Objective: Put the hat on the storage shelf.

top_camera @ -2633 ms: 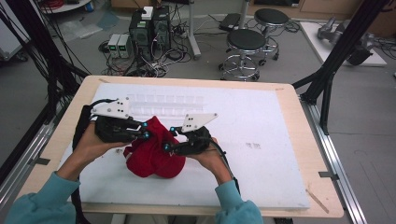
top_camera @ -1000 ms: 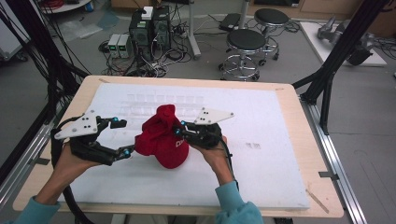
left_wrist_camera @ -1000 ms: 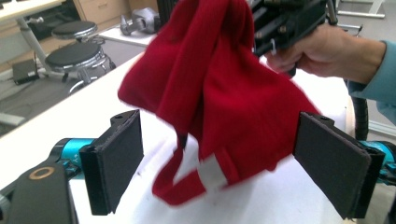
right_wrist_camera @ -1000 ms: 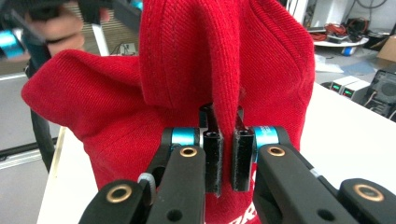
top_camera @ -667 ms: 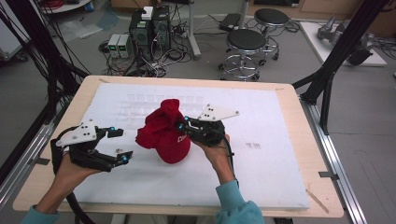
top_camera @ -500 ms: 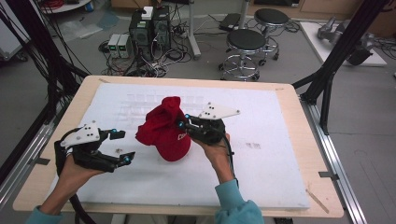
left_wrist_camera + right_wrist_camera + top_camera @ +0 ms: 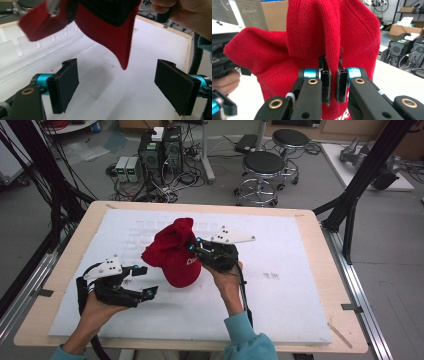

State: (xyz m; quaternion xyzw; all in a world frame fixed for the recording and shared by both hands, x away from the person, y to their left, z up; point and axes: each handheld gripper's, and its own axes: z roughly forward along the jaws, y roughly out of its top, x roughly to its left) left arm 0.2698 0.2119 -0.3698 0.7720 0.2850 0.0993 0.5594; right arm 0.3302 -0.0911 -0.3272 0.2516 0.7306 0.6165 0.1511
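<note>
A red cap (image 7: 172, 254) with white lettering hangs above the white mat, its crown bunched upward. My right gripper (image 7: 192, 246) is shut on a fold of the cap's fabric; in the right gripper view the red cap (image 7: 329, 42) rises between the two closed black jaws of that gripper (image 7: 331, 85). My left gripper (image 7: 145, 280) stands open to the left of the cap, low over the mat, nothing between its pads. In the left gripper view the cap's brim (image 7: 117, 37) hangs above and ahead of the wide-apart jaws of the left gripper (image 7: 120, 90).
The white foam mat (image 7: 300, 305) covers a wooden table (image 7: 320, 245). A clear ridged tray (image 7: 135, 232) lies on the mat behind the cap. Black frame posts (image 7: 360, 175) stand at the table's sides; stools (image 7: 265, 167) and computers stand on the floor beyond.
Both grippers were on the cap lying on the mat; the left let go and has moved left and down. The right has lifted the cap off the mat.
</note>
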